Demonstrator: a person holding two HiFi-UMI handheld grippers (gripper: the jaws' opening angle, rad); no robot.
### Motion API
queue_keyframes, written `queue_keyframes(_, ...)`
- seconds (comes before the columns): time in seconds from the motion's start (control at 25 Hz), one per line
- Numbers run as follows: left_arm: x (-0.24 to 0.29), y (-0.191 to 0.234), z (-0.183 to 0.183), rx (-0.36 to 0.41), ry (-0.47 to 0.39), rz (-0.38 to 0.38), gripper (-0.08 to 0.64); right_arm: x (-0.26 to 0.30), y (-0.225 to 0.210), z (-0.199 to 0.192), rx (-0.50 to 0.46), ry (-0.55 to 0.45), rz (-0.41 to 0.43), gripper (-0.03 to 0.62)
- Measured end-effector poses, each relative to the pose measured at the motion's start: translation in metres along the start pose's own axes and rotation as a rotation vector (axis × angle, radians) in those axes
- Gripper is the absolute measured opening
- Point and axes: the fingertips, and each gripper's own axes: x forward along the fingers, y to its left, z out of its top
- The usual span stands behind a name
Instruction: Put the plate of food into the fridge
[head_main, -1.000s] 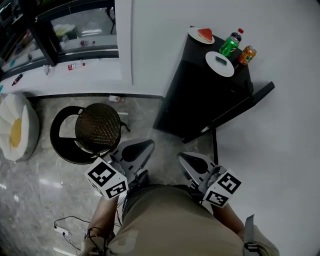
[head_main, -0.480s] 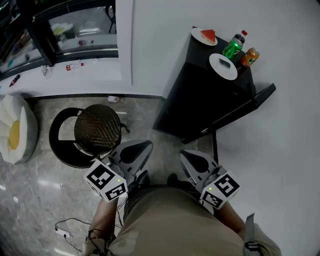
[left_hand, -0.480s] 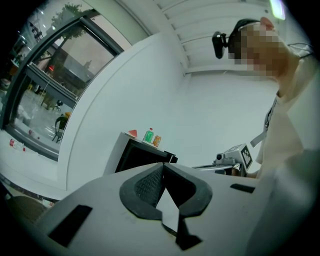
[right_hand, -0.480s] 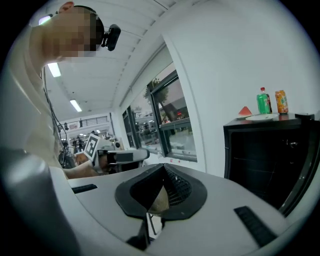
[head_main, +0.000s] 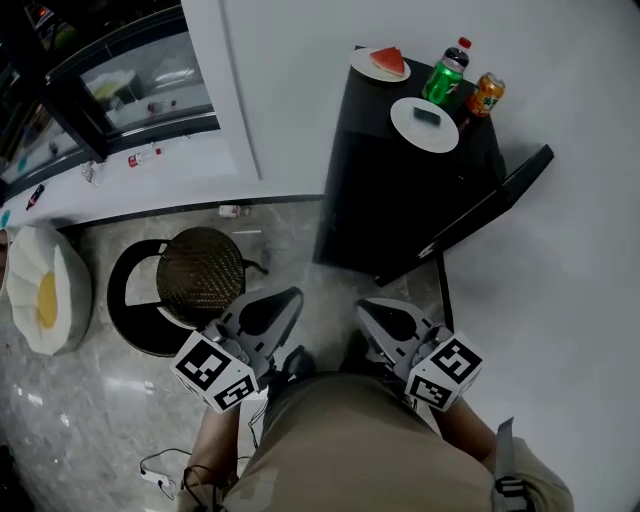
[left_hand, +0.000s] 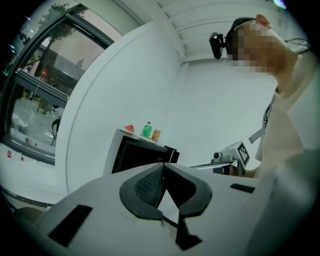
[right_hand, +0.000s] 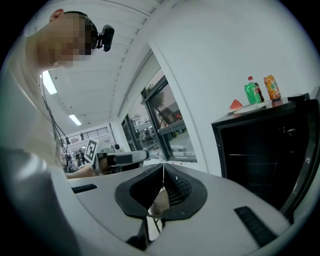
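1. Green bottle, red cap, upright; orange can just beside it.
2. Round stool, woven seat, on a marble floor.
3. White-and-yellow cushion left of the stool.
4. Small bottle lying at the wall's foot.
5. Cable on the floor.

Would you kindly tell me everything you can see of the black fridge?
The fridge is a small black cabinet upright on the floor against the white wall. Its door hangs open, showing an inside with wire shelves. On top rest a plate with a watermelon slice, a second plate, a green bottle and an orange can.
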Motion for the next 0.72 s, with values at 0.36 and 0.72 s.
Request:
queue_keyframes(0.36,0.083,-0.021,0.015,0.081,0.045,-0.012,0.012,-0.039,-0.069,0.022,0.032,-0.049,0.011,0.023)
queue_keyframes(0.72,0.150,-0.040,0.022,0.180,0.079,0.036,0.012,-0.075,-0.120,0.032,0.048,-0.058,0.055,0.023)
